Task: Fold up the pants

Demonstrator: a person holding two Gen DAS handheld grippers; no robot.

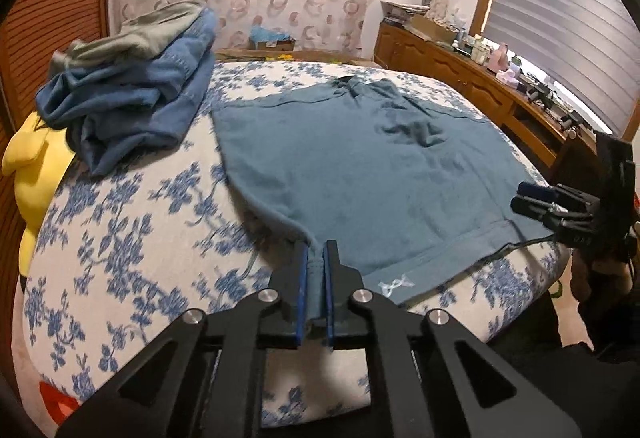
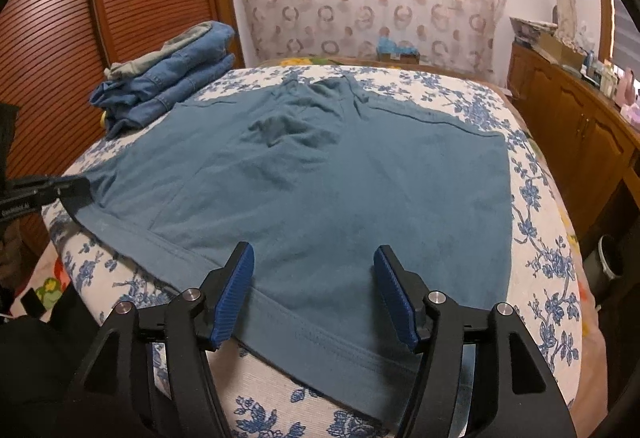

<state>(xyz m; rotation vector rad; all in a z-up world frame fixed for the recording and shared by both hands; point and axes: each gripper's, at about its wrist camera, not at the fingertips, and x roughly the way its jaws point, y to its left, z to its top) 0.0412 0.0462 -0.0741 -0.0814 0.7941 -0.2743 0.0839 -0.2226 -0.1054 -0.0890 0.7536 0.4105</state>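
Note:
A pair of teal-blue pants lies spread flat on a bed with a blue-flower cover. My left gripper is shut on the near left corner of the pants' hem, with the cloth pinched between its blue pads. In the right wrist view the pants fill the middle, and my right gripper stands open over the near hem band, its blue pads apart on either side of the cloth without pressing it. The left gripper shows at the left edge there, and the right gripper at the far right of the left wrist view.
A pile of folded denim and grey clothes sits at the bed's far left corner. A yellow soft toy lies by the left edge. A wooden sideboard with small items runs along the right, under a window blind.

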